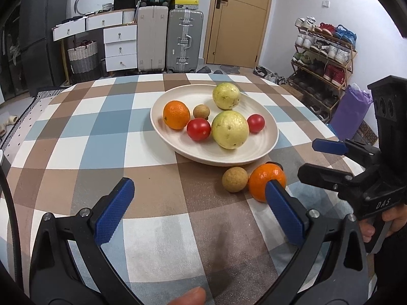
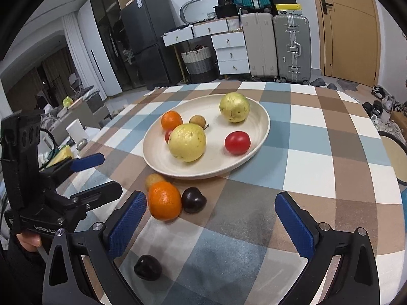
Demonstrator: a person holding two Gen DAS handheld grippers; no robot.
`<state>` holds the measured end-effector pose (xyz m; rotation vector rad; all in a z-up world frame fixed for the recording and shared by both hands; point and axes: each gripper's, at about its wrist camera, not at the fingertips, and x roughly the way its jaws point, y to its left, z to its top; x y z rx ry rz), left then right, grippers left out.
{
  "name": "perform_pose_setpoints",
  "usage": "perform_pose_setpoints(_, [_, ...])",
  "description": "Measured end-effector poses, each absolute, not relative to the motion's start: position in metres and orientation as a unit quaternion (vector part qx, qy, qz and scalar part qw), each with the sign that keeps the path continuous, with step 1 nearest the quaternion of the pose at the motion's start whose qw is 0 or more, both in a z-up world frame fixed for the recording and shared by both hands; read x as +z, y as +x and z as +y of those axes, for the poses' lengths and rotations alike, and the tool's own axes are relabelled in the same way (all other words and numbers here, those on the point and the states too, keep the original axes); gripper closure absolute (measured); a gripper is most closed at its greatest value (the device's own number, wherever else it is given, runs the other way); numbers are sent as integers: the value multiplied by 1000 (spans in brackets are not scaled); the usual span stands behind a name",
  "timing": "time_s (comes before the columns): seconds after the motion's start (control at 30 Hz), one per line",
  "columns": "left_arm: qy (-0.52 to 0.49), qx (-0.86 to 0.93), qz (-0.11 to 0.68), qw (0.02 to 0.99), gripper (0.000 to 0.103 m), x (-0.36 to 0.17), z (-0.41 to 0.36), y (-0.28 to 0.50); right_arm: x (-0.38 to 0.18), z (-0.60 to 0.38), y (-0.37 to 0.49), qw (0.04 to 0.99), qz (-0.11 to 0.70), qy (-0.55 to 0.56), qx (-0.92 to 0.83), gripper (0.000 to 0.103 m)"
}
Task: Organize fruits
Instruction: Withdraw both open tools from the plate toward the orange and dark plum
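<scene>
Two grippers: both are held low over the checked tablecloth (image 2: 318,137), fingers spread wide and nothing clasped.
Left gripper (image 1: 201,213): released; its right blue pad (image 1: 285,213) is seen overlapping the near edge of a loose orange (image 1: 264,180), though contact cannot be confirmed.
Right gripper (image 2: 211,226): released; its left blue pad (image 2: 127,226) is seen just beside the same orange (image 2: 164,200). It also appears at the right edge of the left wrist view (image 1: 320,157).
Between the right gripper's fingers: a dark plum (image 2: 193,199) is set against the orange, and a second dark plum (image 2: 148,267) lies nearer the camera, by the left finger.
Just beyond the orange: a small tan fruit (image 1: 234,179) rests on the cloth, touching the orange and near the plate's rim.
Ahead of both grippers: a cream plate (image 1: 229,156) is seen holding two yellow-green guavas (image 1: 230,129), two red tomatoes (image 1: 199,129), one orange (image 1: 176,115) and one small brown fruit (image 1: 201,111).
Far behind the table: suitcases (image 1: 185,40), white drawers (image 1: 119,48) and a wooden door (image 1: 241,17) are visible.
</scene>
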<state>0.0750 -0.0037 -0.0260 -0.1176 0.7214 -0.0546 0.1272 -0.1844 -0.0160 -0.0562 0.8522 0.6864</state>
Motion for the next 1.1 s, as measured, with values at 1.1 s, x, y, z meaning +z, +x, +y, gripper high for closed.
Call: perform_pose_setpoints(1.1, [-60,-20,356,932,1,-29,0,77,-41,-177,144,829,467,-89,295,0])
